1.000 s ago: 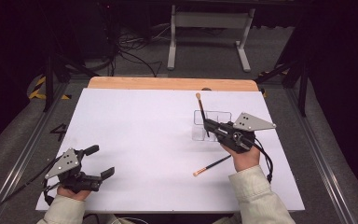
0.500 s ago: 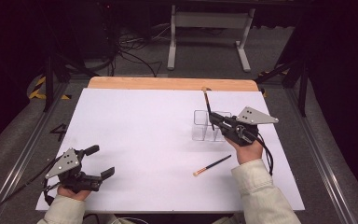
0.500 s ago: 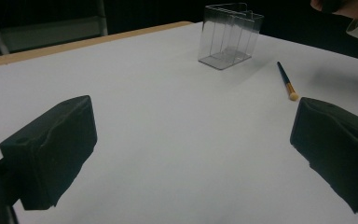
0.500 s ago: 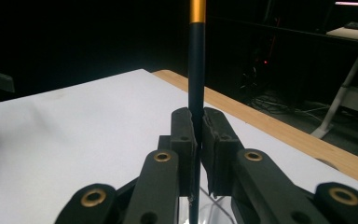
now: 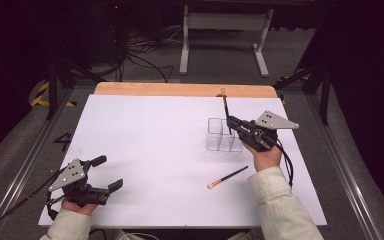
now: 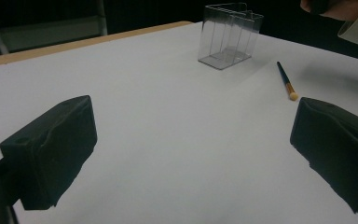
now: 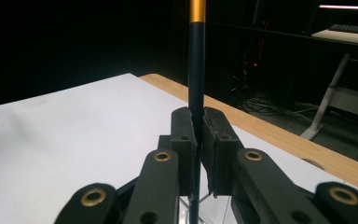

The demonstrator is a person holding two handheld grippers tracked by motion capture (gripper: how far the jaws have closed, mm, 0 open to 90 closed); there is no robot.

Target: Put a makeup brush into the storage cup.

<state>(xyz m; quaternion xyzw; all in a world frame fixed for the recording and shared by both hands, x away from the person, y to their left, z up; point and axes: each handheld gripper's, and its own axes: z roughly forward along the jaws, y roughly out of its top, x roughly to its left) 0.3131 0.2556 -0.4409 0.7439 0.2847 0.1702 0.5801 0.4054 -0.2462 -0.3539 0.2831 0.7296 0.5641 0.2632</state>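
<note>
Right tool [image 5: 231,121] clamped on a dark brush [image 5: 225,107], jaws pressed tight against the handle from both sides. Held nearly upright, gold band [image 7: 197,10] up near the top in the right gripper view, lower end of the handle reaching down toward the clear holder [image 5: 223,134]. Positioned right above the holder's right-hand part, at the far right of the white desk [image 5: 145,135]. Whether the tip is already inside a compartment: cannot tell.

Holder itself standing upright on the desk, see-through, split by thin walls into narrow compartments; seen from the left gripper view [image 6: 230,35] as a glass-like box with nothing lying in the parts facing that camera.

Second brush [image 5: 228,177] lying flat on the desk, nearer the person than the holder and apart from it, pale bristle end pointing toward the person's side, dark handle angled up to the right. Just beside the right sleeve [image 5: 275,200] in the high view; untouched.

Left tool [image 5: 104,173] wide open, nothing between the jaws, resting low at the near left corner of the desk, well apart from holder and brushes. Both black jaws spread far to either side in its own view, bare white desk between them.

Wooden edge [image 5: 180,89] along the far side of the desk.
</note>
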